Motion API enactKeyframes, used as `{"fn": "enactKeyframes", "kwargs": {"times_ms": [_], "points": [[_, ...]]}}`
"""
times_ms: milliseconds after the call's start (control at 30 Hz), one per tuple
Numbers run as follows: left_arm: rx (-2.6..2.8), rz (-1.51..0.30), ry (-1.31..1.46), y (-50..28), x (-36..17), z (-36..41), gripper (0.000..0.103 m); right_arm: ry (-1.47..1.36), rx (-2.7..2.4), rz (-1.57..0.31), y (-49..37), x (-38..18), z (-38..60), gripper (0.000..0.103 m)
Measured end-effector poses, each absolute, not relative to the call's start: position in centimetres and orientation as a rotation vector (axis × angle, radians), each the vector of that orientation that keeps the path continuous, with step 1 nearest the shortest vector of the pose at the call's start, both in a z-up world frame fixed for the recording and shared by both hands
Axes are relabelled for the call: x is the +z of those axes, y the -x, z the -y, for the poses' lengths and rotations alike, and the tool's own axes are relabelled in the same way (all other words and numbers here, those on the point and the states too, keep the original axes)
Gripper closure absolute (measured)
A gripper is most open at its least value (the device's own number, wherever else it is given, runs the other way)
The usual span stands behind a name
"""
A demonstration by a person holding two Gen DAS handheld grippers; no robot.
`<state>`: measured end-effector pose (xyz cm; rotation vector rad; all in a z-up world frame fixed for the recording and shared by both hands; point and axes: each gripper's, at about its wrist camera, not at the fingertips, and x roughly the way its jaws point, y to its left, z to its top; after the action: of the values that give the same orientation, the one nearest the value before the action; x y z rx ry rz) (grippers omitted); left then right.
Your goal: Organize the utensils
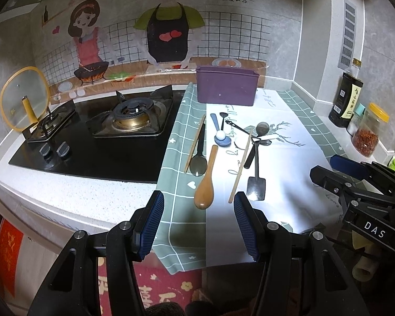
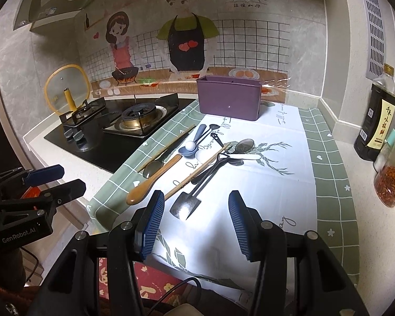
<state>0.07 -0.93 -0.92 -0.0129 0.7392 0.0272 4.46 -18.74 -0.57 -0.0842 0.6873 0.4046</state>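
Several utensils lie scattered on the cloth: a wooden spoon [image 1: 205,183] [image 2: 151,181], a black spatula [image 1: 256,181] [image 2: 185,205], chopsticks [image 1: 241,168] [image 2: 200,167], a dark ladle spoon [image 1: 198,162], a blue spoon [image 1: 220,134] [image 2: 191,147] and metal spoons [image 1: 262,129] [image 2: 243,144]. A purple holder box [image 1: 226,85] [image 2: 229,97] stands at the back. My left gripper [image 1: 197,223] is open and empty, just short of the wooden spoon. My right gripper [image 2: 194,223] is open and empty near the spatula; it also shows in the left wrist view [image 1: 337,169].
A gas stove [image 1: 129,115] [image 2: 134,118] and a glass lid [image 1: 23,100] [image 2: 65,89] are on the left. A sauce bottle [image 1: 346,94] [image 2: 376,126] and a chili jar [image 1: 370,131] [image 2: 391,181] stand at the right wall. The counter's front edge is near the grippers.
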Motion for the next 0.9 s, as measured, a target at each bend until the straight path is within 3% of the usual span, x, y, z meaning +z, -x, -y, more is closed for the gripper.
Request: {"fn": "enactKeyframes", "kwargs": {"times_ms": [900], "points": [[0.033,-0.737,0.015,0.04,-0.89,1.08,0.047,0.08,0.405,-0.688,-4.26,-0.53,18.77,0.056]]}}
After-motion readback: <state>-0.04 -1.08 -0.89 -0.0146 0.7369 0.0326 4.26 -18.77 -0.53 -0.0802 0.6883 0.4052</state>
